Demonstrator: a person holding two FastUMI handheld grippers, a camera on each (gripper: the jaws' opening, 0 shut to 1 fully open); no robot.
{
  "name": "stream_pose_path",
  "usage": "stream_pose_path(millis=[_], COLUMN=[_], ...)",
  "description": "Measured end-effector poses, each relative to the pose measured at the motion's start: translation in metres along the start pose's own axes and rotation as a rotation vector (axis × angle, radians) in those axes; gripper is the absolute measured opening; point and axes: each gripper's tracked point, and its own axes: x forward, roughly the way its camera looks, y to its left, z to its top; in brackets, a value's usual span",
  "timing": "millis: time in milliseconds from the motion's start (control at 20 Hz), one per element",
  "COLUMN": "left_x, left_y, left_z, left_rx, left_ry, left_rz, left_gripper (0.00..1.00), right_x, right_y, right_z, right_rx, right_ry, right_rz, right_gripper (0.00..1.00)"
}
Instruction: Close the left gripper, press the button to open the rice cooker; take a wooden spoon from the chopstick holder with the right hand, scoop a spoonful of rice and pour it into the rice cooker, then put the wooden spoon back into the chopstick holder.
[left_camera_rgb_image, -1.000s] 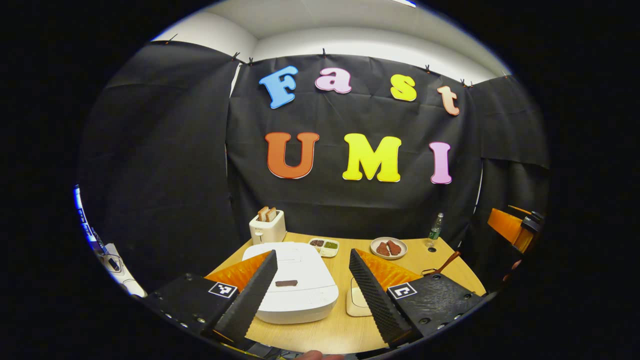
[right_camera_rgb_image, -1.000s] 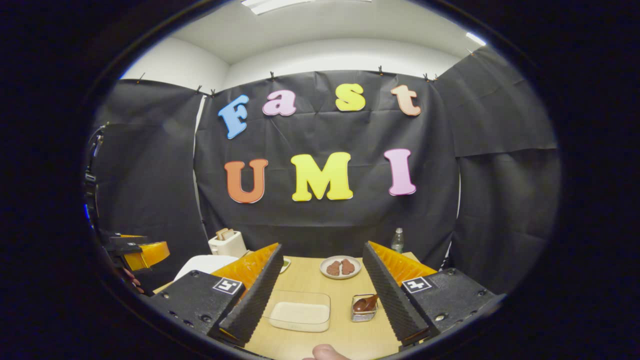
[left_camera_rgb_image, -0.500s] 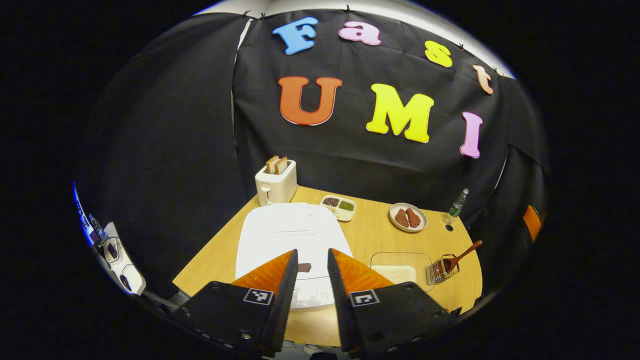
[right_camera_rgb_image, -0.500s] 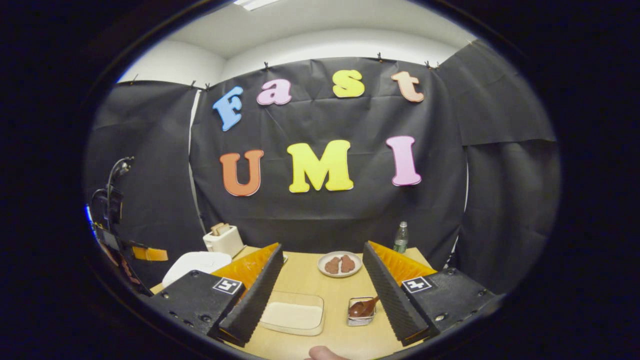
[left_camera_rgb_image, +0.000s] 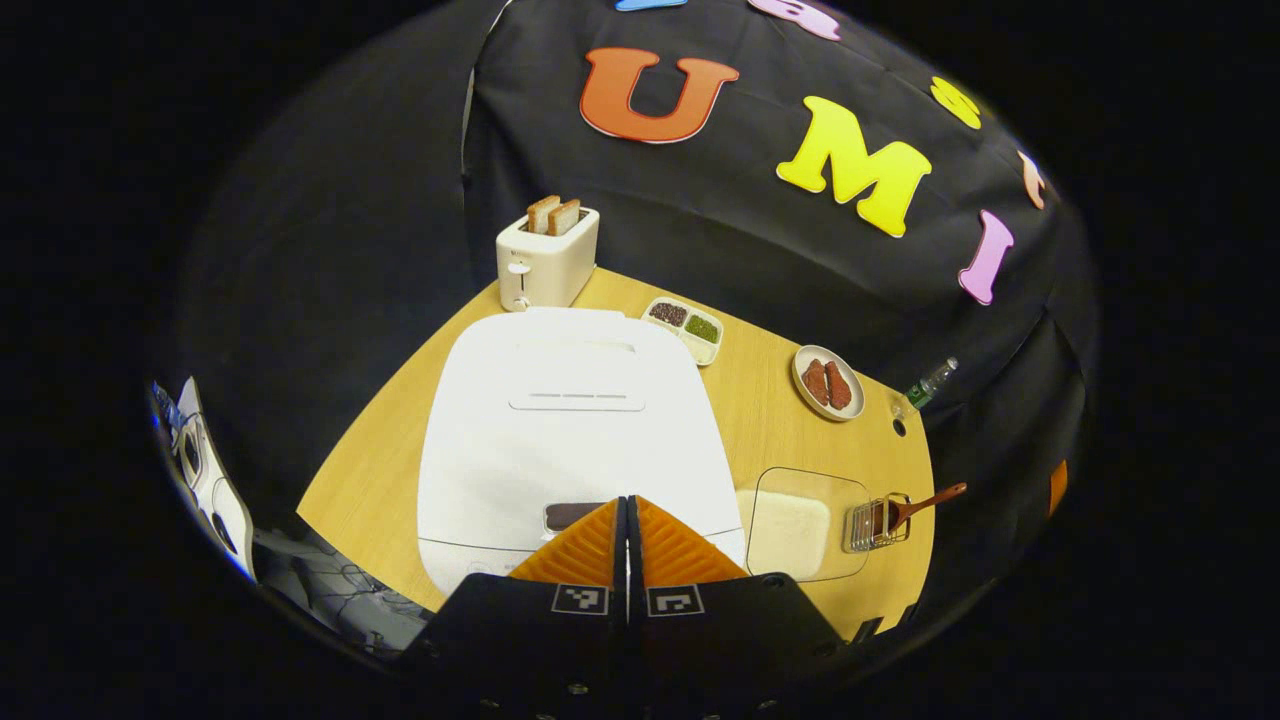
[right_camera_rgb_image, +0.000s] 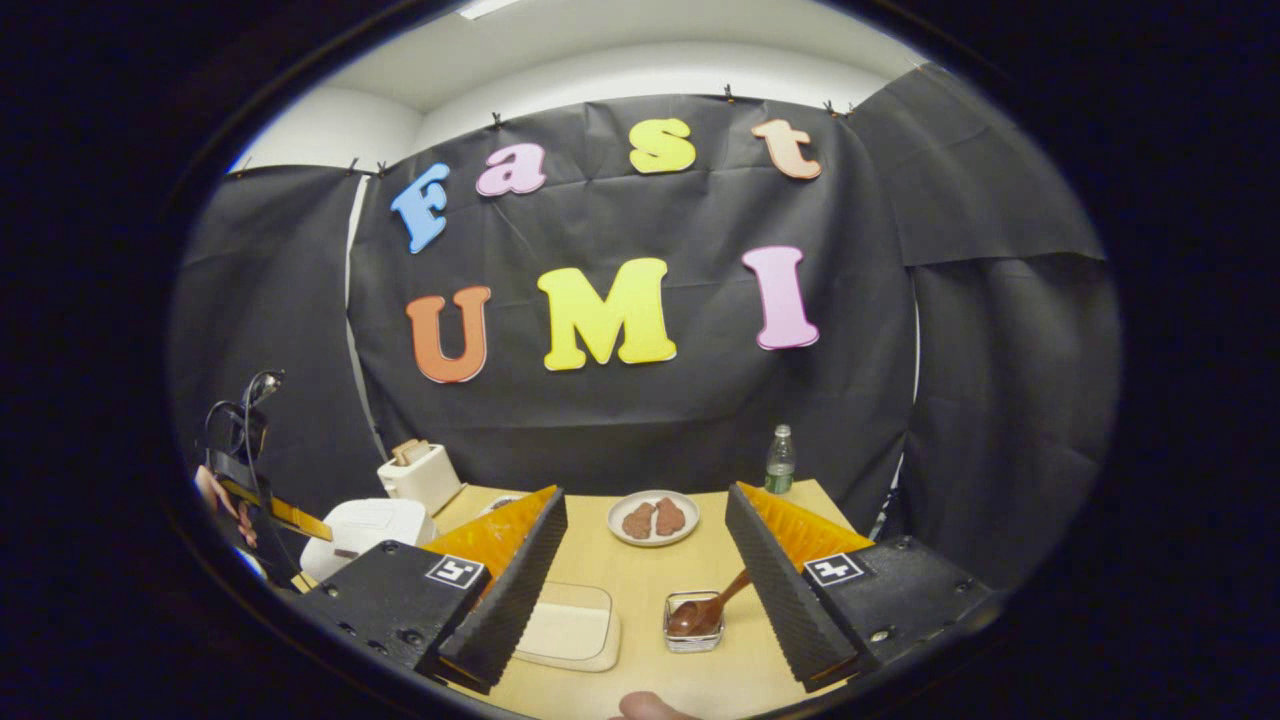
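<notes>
The first step was in hand. In the left gripper view the left tongs (left_camera_rgb_image: 627, 505) were pressed fully together with nothing between them, their tips poised over the front edge of the large white rounded-square rice cooker (left_camera_rgb_image: 575, 420), just beside the small dark rectangular button (left_camera_rgb_image: 570, 515) on its lid. Whether the tips were touching the lid could not be told. The lid lay flat and shut, so the opening press looked not yet done.

The right tongs (right_camera_rgb_image: 645, 570) stood wide apart and empty, held above the light wooden bench (right_camera_rgb_image: 640, 590). Ahead of them, in the right gripper view, sat the small wire chopstick holder (right_camera_rgb_image: 693, 622) with the brown wooden spoon (right_camera_rgb_image: 705, 608) leaning in it, handle slanting up to the right. Just beside the holder, to its left, lay the clear shallow rectangular tray of white rice (right_camera_rgb_image: 565, 630), between holder and cooker.

By my judgement the next move called for the closed left tips to shift slightly onto the dark button and push straight down until the lid released. The closed tips made a narrow point and the button was small, so a press off to one side would likely have met only the lid. The right tongs then needed to come down around the spoon's handle.
</notes>
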Motion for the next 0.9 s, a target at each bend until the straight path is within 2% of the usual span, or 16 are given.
stream_pose_path(millis=[50, 100, 150, 500, 650, 900], left_x=[0.004, 0.008, 0.013, 0.025, 0.027, 0.023], left_y=[0.003, 0.007, 0.011, 0.016, 0.016, 0.015], left_z=[-0.002, -0.001, -0.002, -0.013, -0.027, -0.011], left_rx=[-0.013, -0.022, -0.03, -0.054, -0.105, -0.09], left_ry=[0.015, 0.022, 0.026, 0.046, 0.056, 0.005], left_rz=[0.002, 0.012, 0.022, 0.039, 0.043, 0.051], left_gripper=[0.0, 0.1, 0.0, 0.0, 0.01, 0.0], right_x=[0.003, 0.005, 0.008, 0.018, 0.019, 0.017], right_y=[-0.005, -0.008, -0.011, -0.01, -0.006, -0.003], right_z=[-0.002, -0.007, -0.008, -0.01, -0.012, -0.01], right_rx=[0.003, 0.006, 0.009, -0.002, -0.003, -0.007], right_ry=[0.011, 0.022, 0.031, 0.046, 0.051, 0.048], right_rz=[-0.006, -0.011, -0.014, -0.006, 0.002, 0.011], right_gripper=[1.0, 0.99, 1.0, 0.99, 0.99, 0.99])
